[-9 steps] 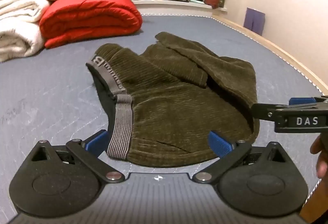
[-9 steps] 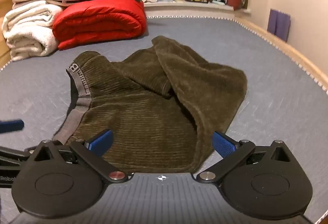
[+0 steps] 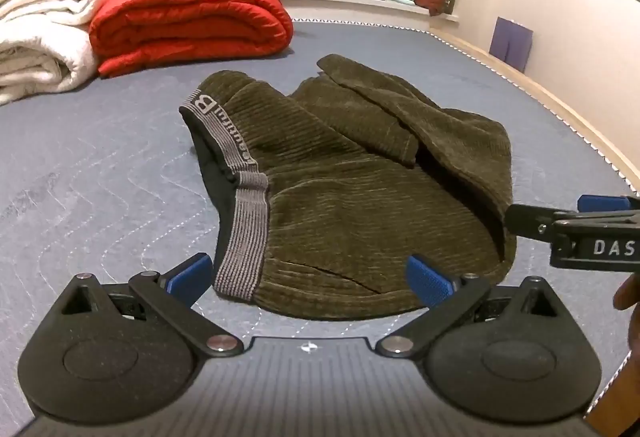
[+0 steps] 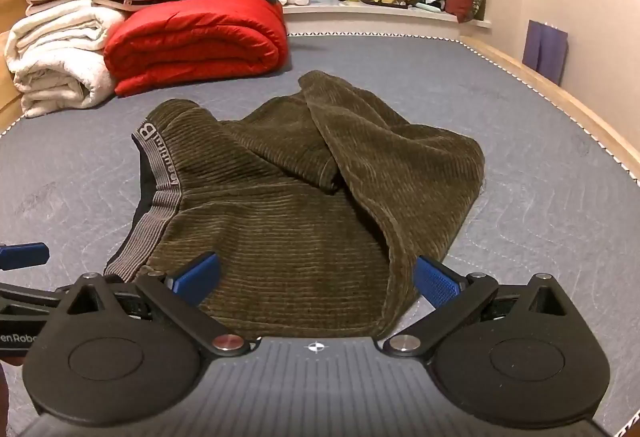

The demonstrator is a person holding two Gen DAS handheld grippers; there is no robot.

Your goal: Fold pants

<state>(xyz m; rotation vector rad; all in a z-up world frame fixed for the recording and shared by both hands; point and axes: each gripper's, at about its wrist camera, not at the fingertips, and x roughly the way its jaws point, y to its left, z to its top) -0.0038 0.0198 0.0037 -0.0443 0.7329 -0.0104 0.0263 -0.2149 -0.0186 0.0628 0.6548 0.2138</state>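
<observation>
Nothing has really shifted: both my left tool [image 3: 310,277] and right tool [image 4: 316,279] stay released at the near hem of the half-folded pants [image 3: 360,189], so the next fold waits.

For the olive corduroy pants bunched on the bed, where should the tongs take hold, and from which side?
Probably the grey elastic waistband of the pants, approached from the near edge with the open left tongs. It forms a firm raised edge gaping off the mattress, so one finger can slip under. The right tongs could pinch the near hem.
</observation>
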